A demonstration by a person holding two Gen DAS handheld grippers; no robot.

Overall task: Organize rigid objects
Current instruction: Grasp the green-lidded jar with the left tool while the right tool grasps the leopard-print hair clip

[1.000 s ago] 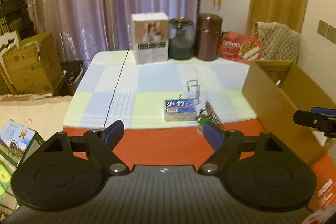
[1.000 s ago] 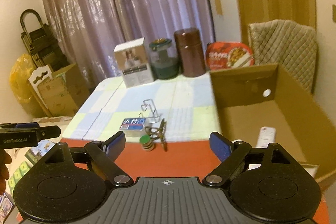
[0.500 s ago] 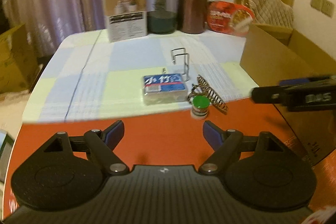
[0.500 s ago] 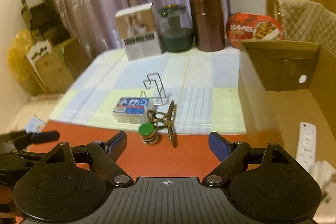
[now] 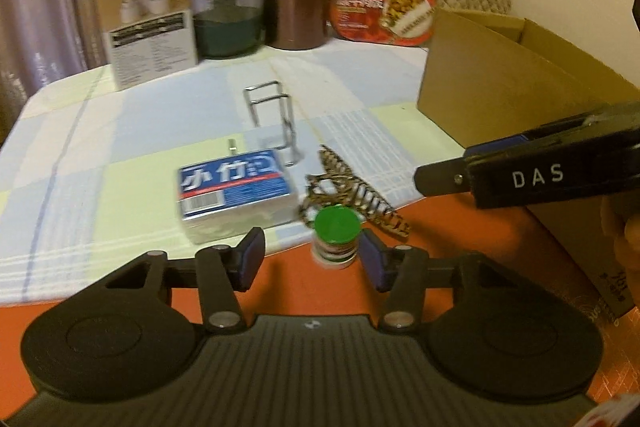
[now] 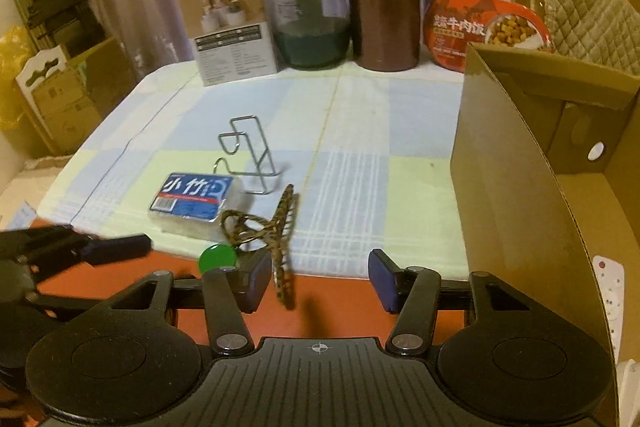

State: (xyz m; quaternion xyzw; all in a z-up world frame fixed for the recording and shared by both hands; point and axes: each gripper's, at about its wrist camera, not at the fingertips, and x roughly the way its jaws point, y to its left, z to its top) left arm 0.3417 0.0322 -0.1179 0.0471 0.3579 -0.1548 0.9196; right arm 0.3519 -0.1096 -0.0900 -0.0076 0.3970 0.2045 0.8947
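A small jar with a green lid (image 5: 335, 236) stands on the orange table edge, between the tips of my open left gripper (image 5: 312, 255) and close to its right finger. A blue-labelled packet (image 5: 236, 189), a leopard-print hair claw (image 5: 352, 193) and a wire stand (image 5: 276, 119) lie just beyond on the checked cloth. My right gripper (image 6: 318, 281) is open, with the hair claw (image 6: 276, 227) reaching between its fingers. The green lid (image 6: 218, 258) shows at its left finger. The right gripper shows at right in the left wrist view (image 5: 532, 171).
An open cardboard box (image 6: 532, 163) stands at the right, with a white remote (image 6: 612, 287) inside. At the back stand a white carton (image 6: 230, 23), a glass jar (image 6: 310, 23), a brown canister (image 6: 384, 11) and a red food tray (image 6: 486, 27).
Both grippers have moved forward and down toward the cluster of small items. The green-lidded jar now sits between the left fingers, and the hair claw between the right fingers.
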